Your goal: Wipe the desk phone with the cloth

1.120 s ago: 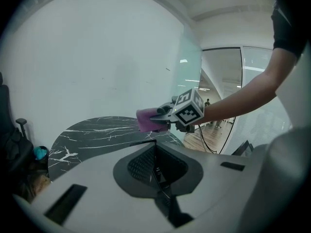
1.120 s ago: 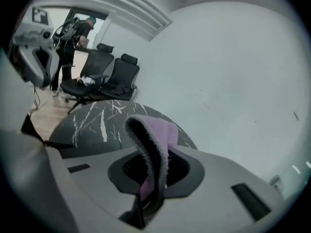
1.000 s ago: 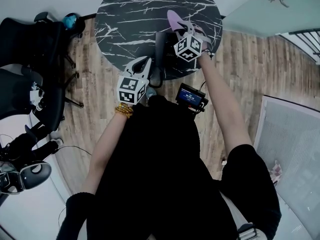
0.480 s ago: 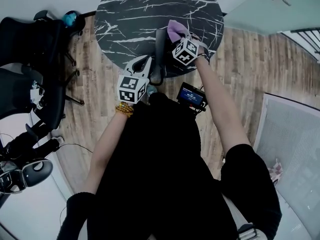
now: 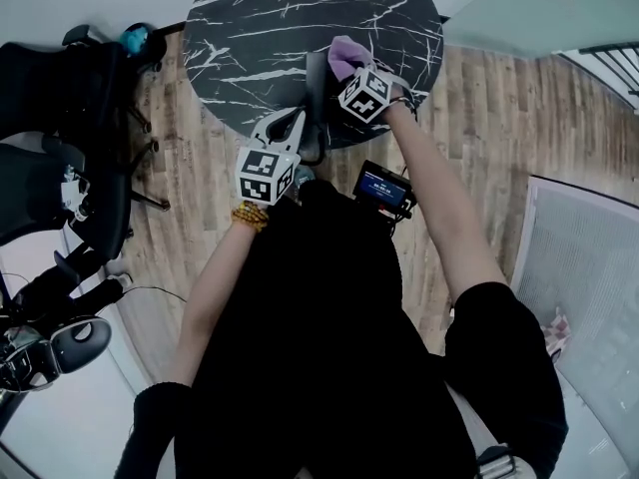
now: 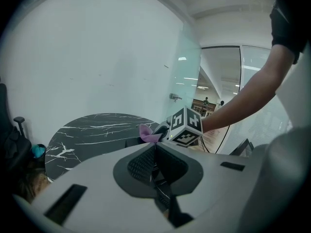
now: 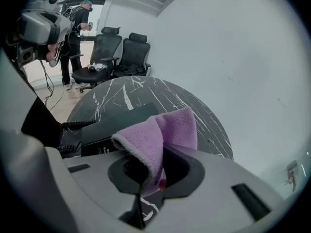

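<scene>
1. The desk phone (image 5: 316, 93) sits on the round black marble bench (image 5: 250, 28), close to its near edge. The right gripper view shows its coiled cord (image 7: 73, 128) on the left side.
2. The right gripper (image 5: 351, 71) reaches over the phone. Its fingers (image 7: 179, 171) are closed on a fold of the purple cloth (image 7: 163, 130), which bunches up and spills forward out of the grip.
3. In the head view the cloth lies over the far right part of the phone. Whether it presses on the surface or hangs just above it cannot be told from any view.
4. The left gripper (image 5: 293, 121) waits at the near edge of the bench, just left of the phone. Its fingers (image 6: 141, 161) are pressed together with nothing between them, and it does not touch the phone.
5. Progress, as a judgement: the cloth is picked up and brought to the phone, so the wiping is either just starting or under way.
6. No view shows which parts are already clean. The handset side on the left and the near end lie bare of the cloth, and they look to be left to do.
</scene>
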Demonstrator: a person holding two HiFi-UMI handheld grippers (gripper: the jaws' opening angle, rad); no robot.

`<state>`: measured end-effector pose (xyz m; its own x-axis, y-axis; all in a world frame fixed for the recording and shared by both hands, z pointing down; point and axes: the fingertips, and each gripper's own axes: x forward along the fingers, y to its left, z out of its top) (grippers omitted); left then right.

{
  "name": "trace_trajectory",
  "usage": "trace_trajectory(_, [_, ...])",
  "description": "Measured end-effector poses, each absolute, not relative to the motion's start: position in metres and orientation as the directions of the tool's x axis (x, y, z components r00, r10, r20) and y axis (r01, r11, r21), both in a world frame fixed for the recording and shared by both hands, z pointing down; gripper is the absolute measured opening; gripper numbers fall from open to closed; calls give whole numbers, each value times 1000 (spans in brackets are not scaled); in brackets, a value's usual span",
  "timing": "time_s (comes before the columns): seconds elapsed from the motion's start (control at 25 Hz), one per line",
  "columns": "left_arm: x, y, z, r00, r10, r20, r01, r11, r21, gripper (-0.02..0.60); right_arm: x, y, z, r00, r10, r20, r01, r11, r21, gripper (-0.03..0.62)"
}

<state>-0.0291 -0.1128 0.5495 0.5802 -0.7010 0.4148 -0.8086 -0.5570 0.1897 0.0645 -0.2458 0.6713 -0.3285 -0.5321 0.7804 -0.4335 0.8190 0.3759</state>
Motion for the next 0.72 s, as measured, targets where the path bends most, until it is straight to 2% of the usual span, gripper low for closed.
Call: trace_trajectory(0.72, [-28,-109,546,595,-699,397,-799,-567,199,15,57,-217,688,-279,-517,809,-473,807,353,58])
